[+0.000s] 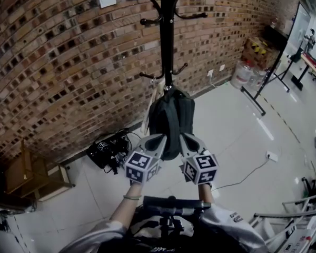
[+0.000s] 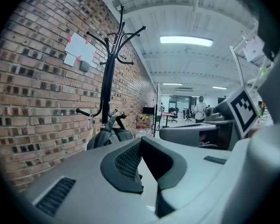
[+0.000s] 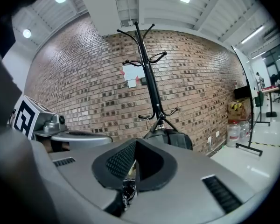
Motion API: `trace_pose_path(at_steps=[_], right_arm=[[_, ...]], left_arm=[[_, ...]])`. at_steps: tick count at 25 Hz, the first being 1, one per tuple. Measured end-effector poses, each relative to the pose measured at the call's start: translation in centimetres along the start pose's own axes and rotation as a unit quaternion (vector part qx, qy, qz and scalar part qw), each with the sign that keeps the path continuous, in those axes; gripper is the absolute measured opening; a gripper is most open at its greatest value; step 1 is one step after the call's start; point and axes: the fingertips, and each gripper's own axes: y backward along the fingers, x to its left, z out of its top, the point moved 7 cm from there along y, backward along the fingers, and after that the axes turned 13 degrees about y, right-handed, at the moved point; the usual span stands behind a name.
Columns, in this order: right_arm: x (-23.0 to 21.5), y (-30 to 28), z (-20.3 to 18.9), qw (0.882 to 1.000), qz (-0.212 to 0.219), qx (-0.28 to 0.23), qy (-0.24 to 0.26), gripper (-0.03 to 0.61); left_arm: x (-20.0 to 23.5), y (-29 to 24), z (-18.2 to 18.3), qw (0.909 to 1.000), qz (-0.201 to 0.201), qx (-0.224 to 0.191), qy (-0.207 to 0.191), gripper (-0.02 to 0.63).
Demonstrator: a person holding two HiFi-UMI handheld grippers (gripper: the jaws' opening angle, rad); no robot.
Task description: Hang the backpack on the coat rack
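Observation:
A dark backpack (image 1: 171, 119) hangs by its top loop from a low hook of the black coat rack (image 1: 167, 36), which stands against the brick wall. My left gripper (image 1: 161, 138) and right gripper (image 1: 184, 136) are side by side in front of the pack's lower part. Both are shut with nothing between their jaws. In the left gripper view the backpack (image 2: 109, 136) hangs a little way beyond the closed left gripper (image 2: 140, 142), under the rack (image 2: 109, 78). The right gripper view shows the backpack (image 3: 175, 138) likewise apart from the shut right gripper (image 3: 135, 144), below the rack (image 3: 149, 78).
A pale bag (image 1: 150, 105) hangs beside the backpack. Black equipment with cables (image 1: 109, 151) and a wooden shelf (image 1: 34, 175) sit on the floor at the left. At the right are water bottles (image 1: 242, 74), a black stand (image 1: 263, 83) and a power strip (image 1: 272, 156).

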Motion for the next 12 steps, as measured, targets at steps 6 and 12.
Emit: trace_pose_path(at_steps=[6,12], right_arm=[[0.7,0.0,-0.1,1.000,-0.008,0.004,0.002,0.012],[1.2,0.0,0.3,1.000,-0.013,0.002,0.004,0.011]], left_arm=[[0.4,0.2,-0.3,1.0000,-0.005,0.002,0.005,0.002],[0.7,0.4,0.0,0.9999,-0.012,0.003,0.006,0.002]])
